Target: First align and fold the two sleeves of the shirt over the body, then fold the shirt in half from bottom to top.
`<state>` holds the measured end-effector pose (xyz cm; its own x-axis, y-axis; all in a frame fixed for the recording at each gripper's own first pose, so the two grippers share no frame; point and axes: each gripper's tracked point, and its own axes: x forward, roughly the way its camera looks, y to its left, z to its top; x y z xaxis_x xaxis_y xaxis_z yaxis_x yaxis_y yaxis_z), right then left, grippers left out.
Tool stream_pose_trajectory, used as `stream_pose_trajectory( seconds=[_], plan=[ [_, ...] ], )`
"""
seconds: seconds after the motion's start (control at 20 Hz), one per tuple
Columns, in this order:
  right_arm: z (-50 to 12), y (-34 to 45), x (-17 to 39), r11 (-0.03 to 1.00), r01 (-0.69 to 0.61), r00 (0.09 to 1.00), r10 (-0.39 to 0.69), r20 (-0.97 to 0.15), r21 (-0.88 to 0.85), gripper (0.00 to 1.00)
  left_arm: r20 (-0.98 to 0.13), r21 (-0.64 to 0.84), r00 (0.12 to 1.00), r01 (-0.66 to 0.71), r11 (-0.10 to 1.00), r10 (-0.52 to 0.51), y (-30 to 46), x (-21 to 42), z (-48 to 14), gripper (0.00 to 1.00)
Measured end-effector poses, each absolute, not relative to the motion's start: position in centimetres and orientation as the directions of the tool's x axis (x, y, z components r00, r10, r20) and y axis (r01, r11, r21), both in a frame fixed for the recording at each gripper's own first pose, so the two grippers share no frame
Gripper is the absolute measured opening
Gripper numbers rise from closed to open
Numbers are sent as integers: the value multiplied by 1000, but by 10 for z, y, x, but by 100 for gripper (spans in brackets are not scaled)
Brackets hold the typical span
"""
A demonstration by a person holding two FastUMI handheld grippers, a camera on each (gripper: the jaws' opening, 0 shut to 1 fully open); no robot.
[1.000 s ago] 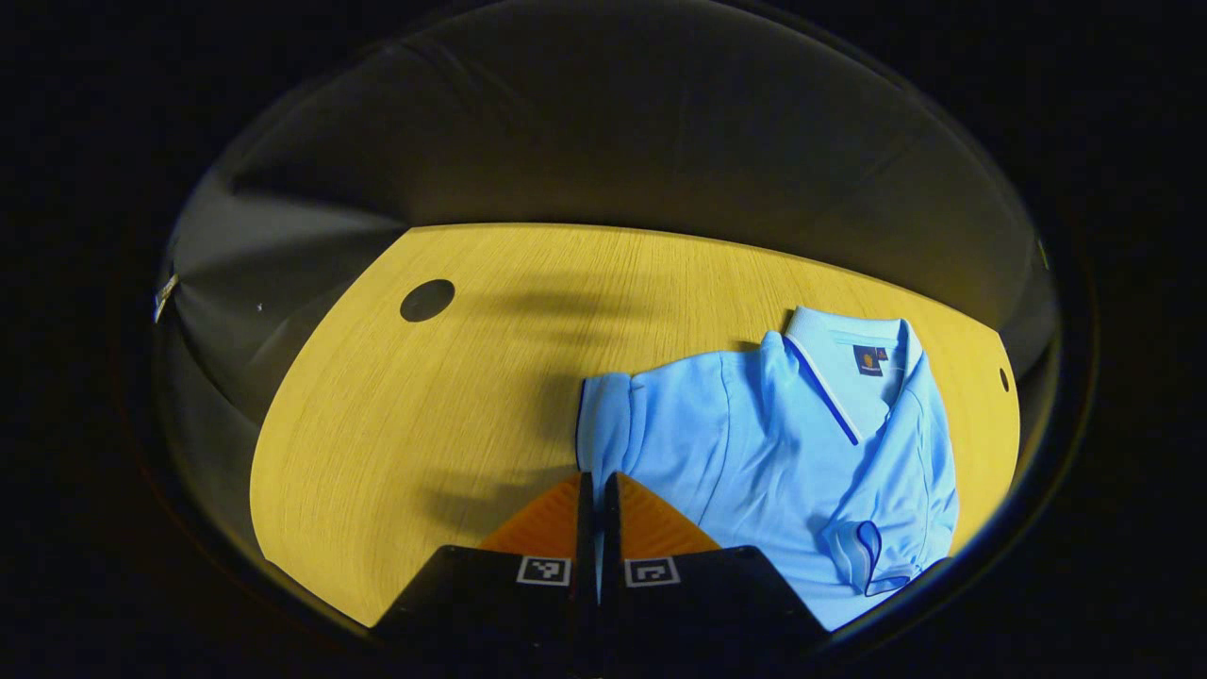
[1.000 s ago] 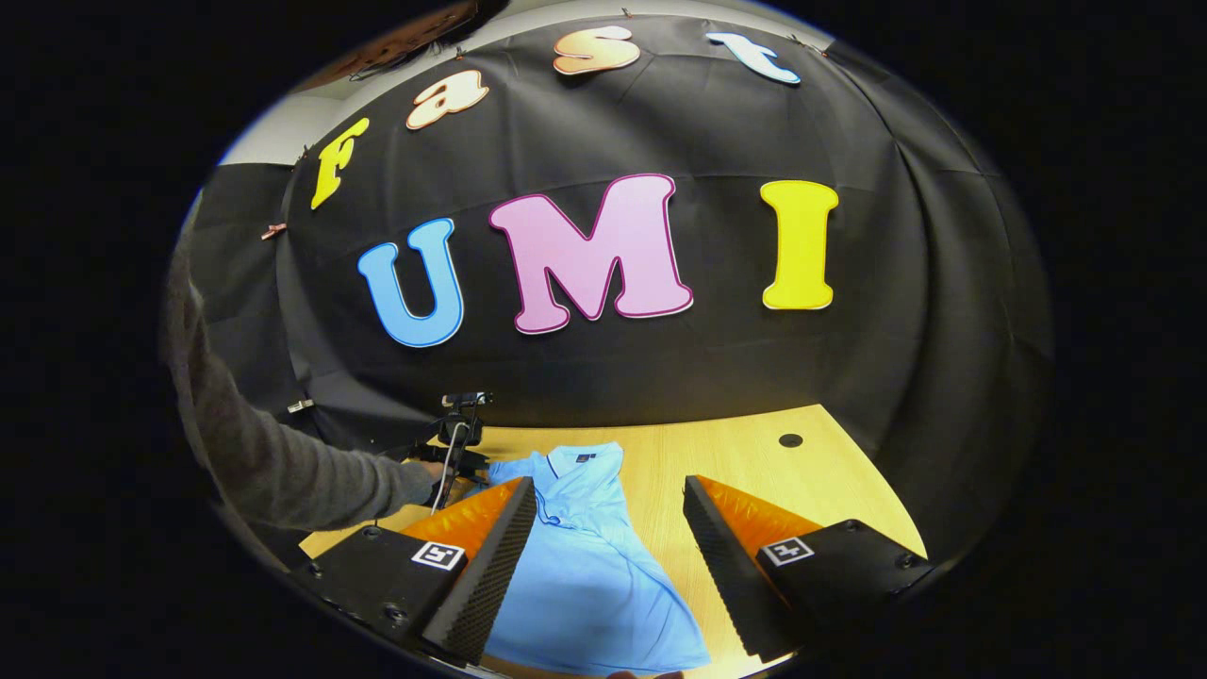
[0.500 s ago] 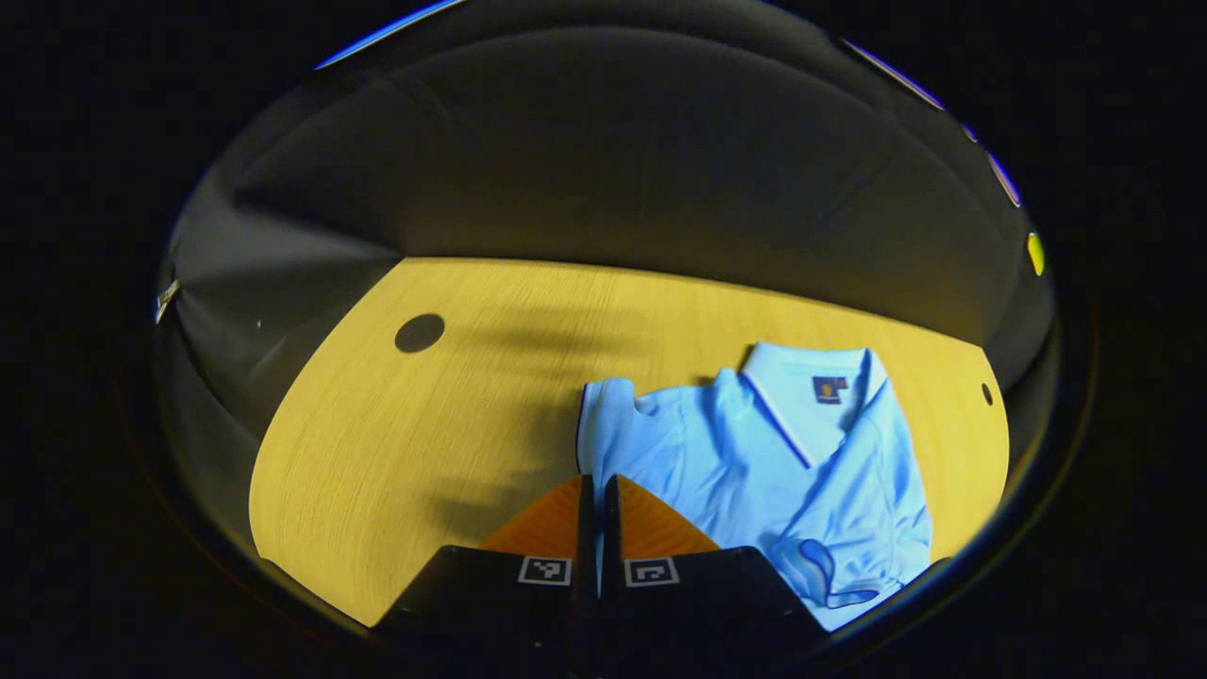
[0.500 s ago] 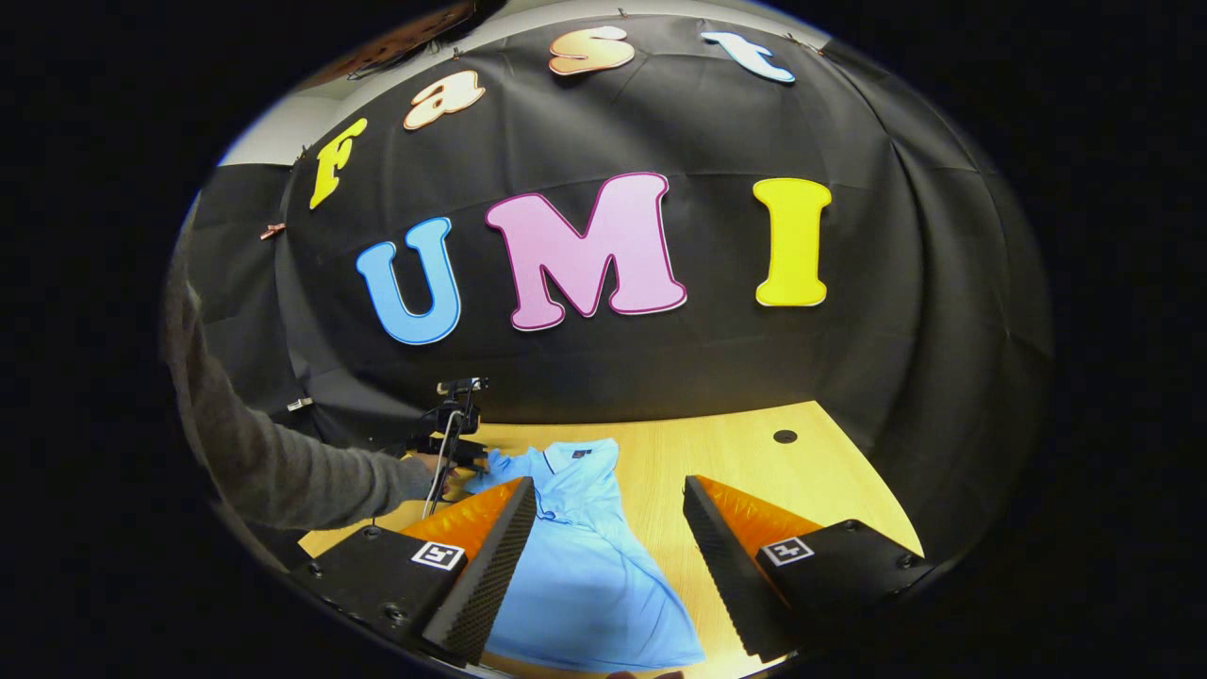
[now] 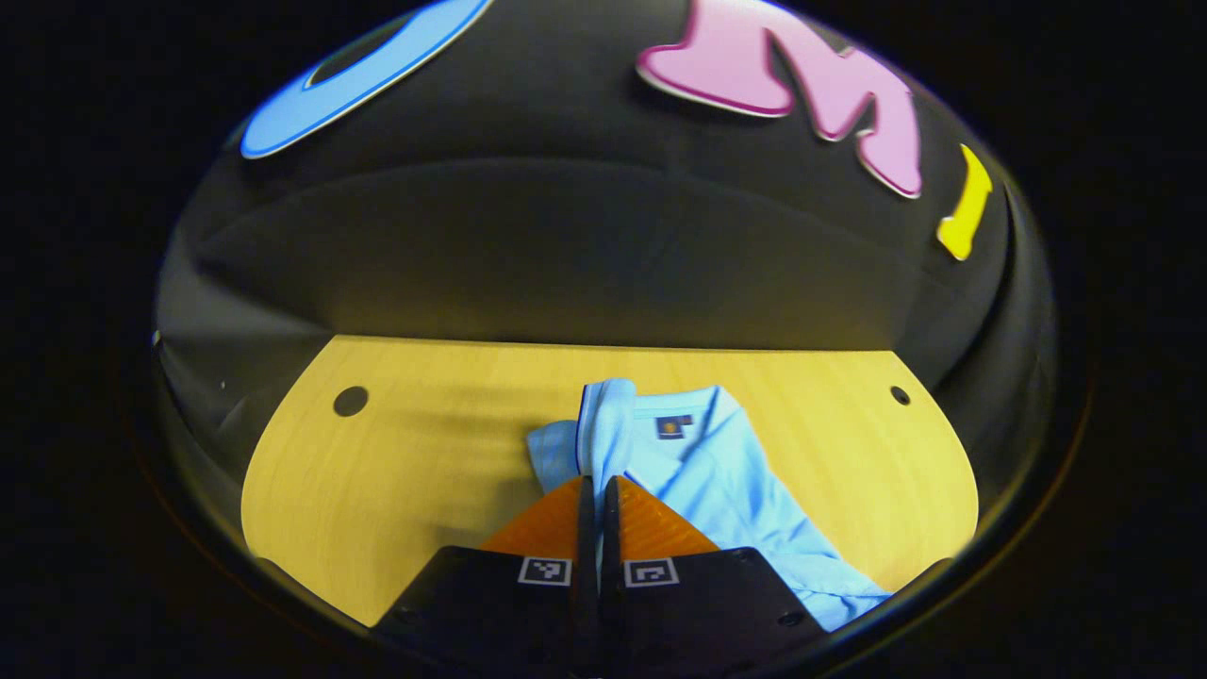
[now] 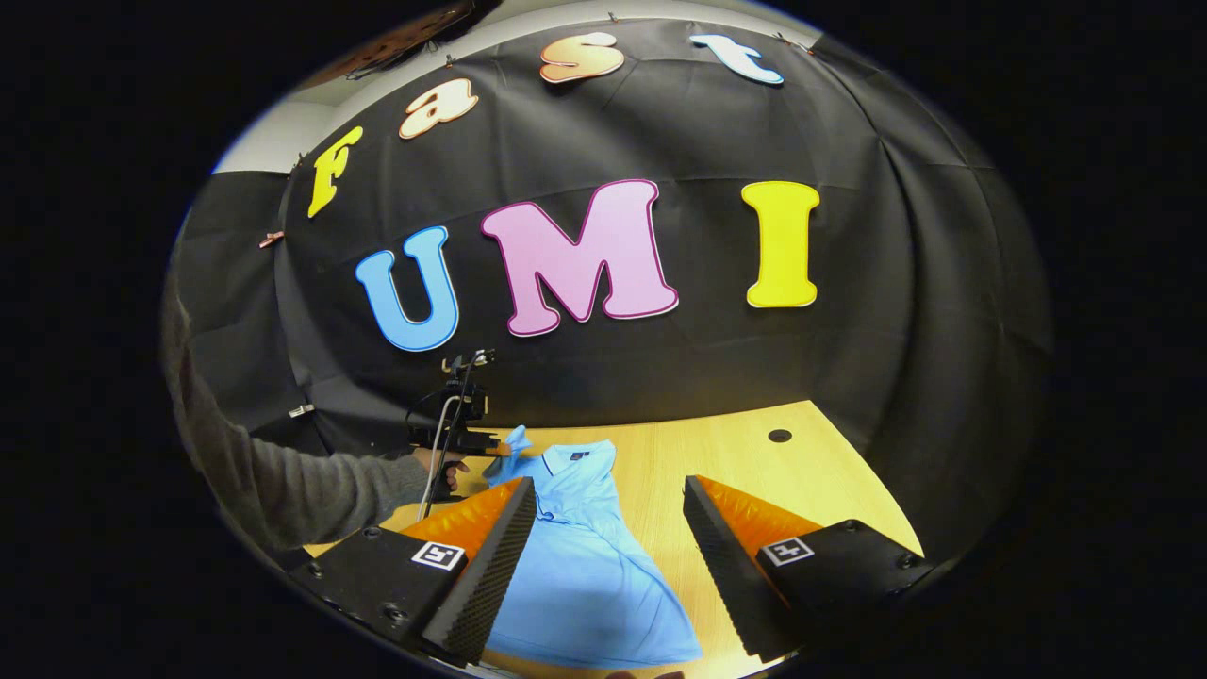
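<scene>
A light blue polo shirt (image 6: 585, 575) lies on the yellow wooden table (image 6: 754, 471), collar toward the back wall. In the left gripper view my left gripper (image 5: 597, 483) is shut on the shirt's sleeve (image 5: 596, 424), which rises out of the fingertips in front of the collar (image 5: 693, 424). The right gripper view shows that left gripper (image 6: 490, 447) held by a hand above the shirt's left shoulder, with the sleeve (image 6: 515, 440) lifted off the table. My right gripper (image 6: 608, 483) hovers open over the shirt's lower body, with nothing between its fingers.
Two round holes (image 5: 350, 401) (image 5: 900, 394) sit near the table's back corners. The black cloth wall stands right behind the table. A person's grey-sleeved arm (image 6: 311, 490) reaches in from the left. Bare tabletop lies to the shirt's right (image 6: 679, 462).
My left gripper has lifted the pinched sleeve off the table and tilted upward, bringing it toward the collar. The right gripper has stayed open in place.
</scene>
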<state>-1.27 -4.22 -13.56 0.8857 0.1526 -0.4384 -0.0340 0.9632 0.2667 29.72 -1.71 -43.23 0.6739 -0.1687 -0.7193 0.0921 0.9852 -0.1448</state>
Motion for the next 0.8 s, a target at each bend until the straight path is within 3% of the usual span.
stream_pose_trajectory(
  seconds=[0.05, 0.2, 0.25, 0.3, 0.4, 0.8],
  plan=[
    [-135, -45, -14, 963, -32, 887, 151, -436, 268, 98, -717, -147, 671, 122, 982, -190, -32, 293, -430, 6],
    [-134, -50, -20, 964, -28, 889, 144, -435, 263, 98, -723, -135, 649, 203, 970, -237, -66, 279, -434, 6],
    [-133, -53, -23, 965, -26, 890, 141, -434, 262, 98, -727, -127, 641, 227, 965, -247, -78, 275, -436, 1],
    [-132, -56, -24, 965, -21, 890, 137, -434, 261, 98, -731, -121, 632, 250, 961, -257, -88, 271, -440, 6],
    [-135, -61, -27, 964, -10, 888, 130, -440, 264, 98, -744, -113, 610, 285, 952, -271, -106, 264, -446, 6],
    [-138, -75, -40, 963, 21, 885, 106, -452, 267, 98, -802, -40, 544, 360, 932, -245, -137, 246, -480, 6]
  ],
)
